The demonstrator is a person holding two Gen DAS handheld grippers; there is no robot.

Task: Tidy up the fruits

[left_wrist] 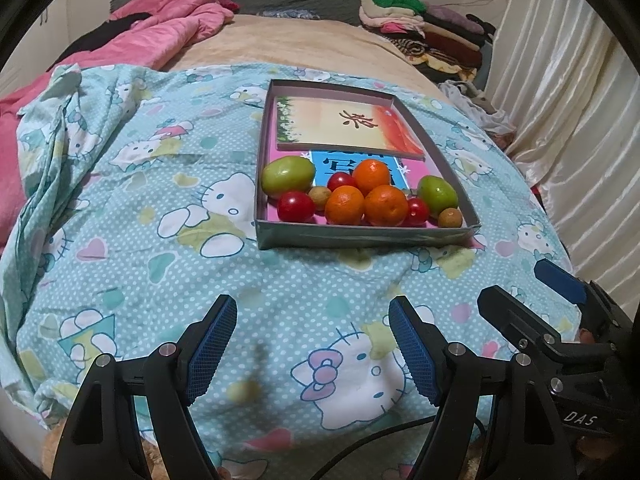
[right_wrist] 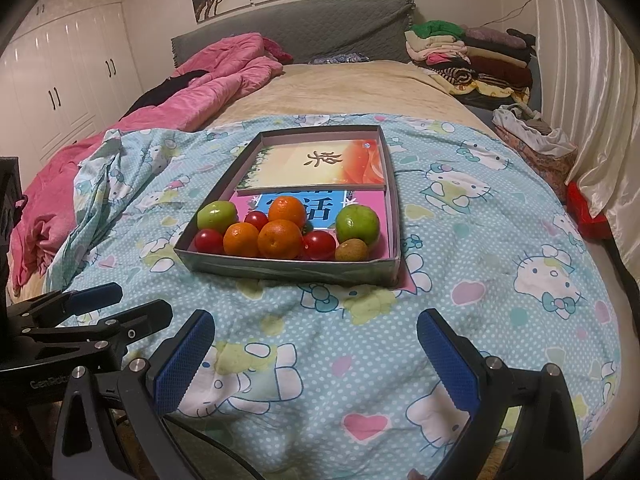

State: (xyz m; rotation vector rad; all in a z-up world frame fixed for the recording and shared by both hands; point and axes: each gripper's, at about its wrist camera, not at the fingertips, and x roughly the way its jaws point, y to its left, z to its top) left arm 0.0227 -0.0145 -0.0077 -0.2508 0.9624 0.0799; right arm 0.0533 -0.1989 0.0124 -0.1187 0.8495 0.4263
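Note:
A shallow grey cardboard box [left_wrist: 360, 236] [right_wrist: 288, 270] lies on a Hello Kitty sheet on the bed. Its near end holds three oranges [left_wrist: 385, 205] [right_wrist: 279, 239], two green fruits [left_wrist: 288, 174] [right_wrist: 357, 223], several red tomatoes [left_wrist: 296, 206] [right_wrist: 319, 245] and two small brown fruits [left_wrist: 450, 217] [right_wrist: 351, 250]. My left gripper [left_wrist: 312, 346] is open and empty, over the sheet well short of the box. My right gripper [right_wrist: 316, 354] is open and empty, also short of the box. Each gripper shows at the edge of the other's view.
Two booklets [left_wrist: 344, 124] [right_wrist: 320, 166] lie in the far half of the box. A pink quilt [left_wrist: 160, 36] lies at the back left, folded clothes [left_wrist: 432, 28] at the back right. A curtain [left_wrist: 568, 100] hangs on the right.

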